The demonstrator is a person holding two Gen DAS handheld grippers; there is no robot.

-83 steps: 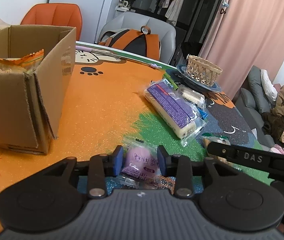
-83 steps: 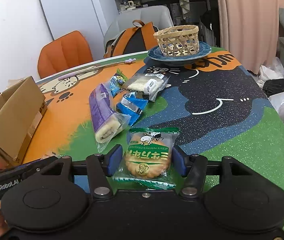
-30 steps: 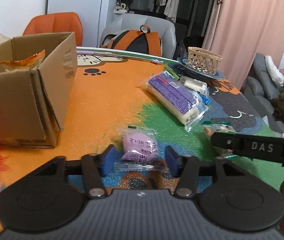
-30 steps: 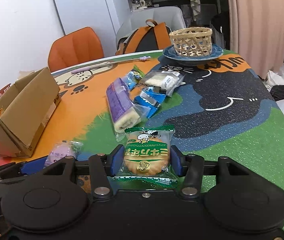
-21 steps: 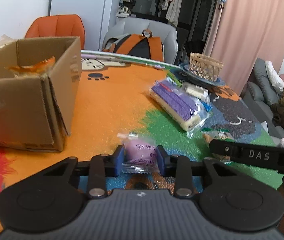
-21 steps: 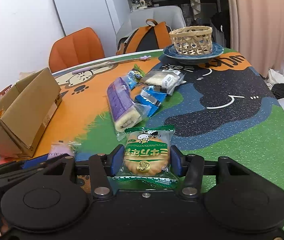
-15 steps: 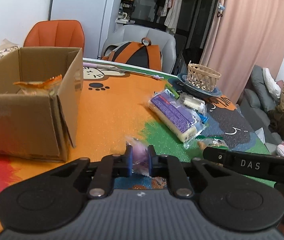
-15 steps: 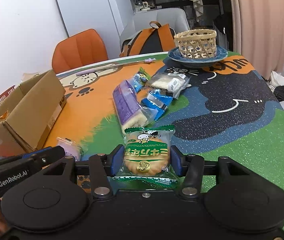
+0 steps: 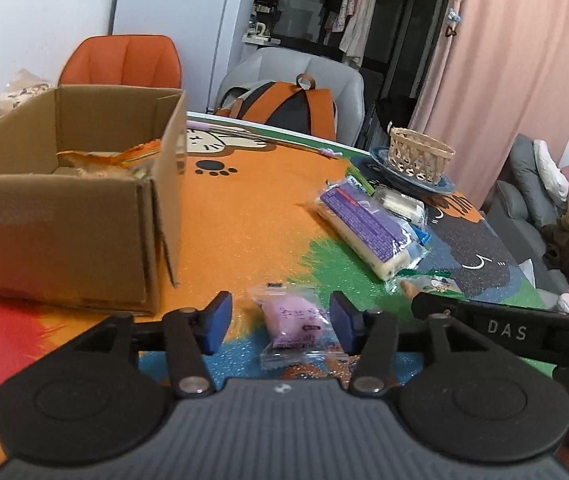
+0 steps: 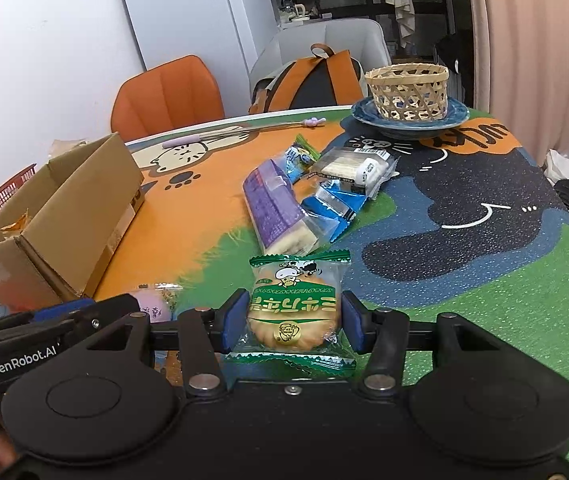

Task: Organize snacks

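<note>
A pink snack packet (image 9: 296, 322) lies flat on the table mat between the blue pads of my left gripper (image 9: 280, 312). The left jaws are opening and neither pad touches the packet. In the right wrist view, my right gripper (image 10: 295, 320) is shut on a green cracker packet (image 10: 294, 304), with both pads against the wrapper. The left gripper's blue fingertips (image 10: 64, 306) show at the lower left of that view, beside the pink packet (image 10: 152, 300). An open cardboard box (image 9: 64, 220) stands to the left with an orange snack bag (image 9: 124, 156) inside.
A purple roll-cake packet (image 10: 276, 208), blue packets (image 10: 332, 204) and a white packet (image 10: 352, 168) lie mid-table. A woven basket (image 10: 406, 88) sits on a blue plate (image 10: 456, 114) at the far side. Chairs and an orange backpack (image 10: 316, 76) stand behind the table.
Half a second ago the left jaws were pinched shut on the pink packet. Now they stand apart and the packet lies flat between them. The right gripper still holds the cracker packet.
</note>
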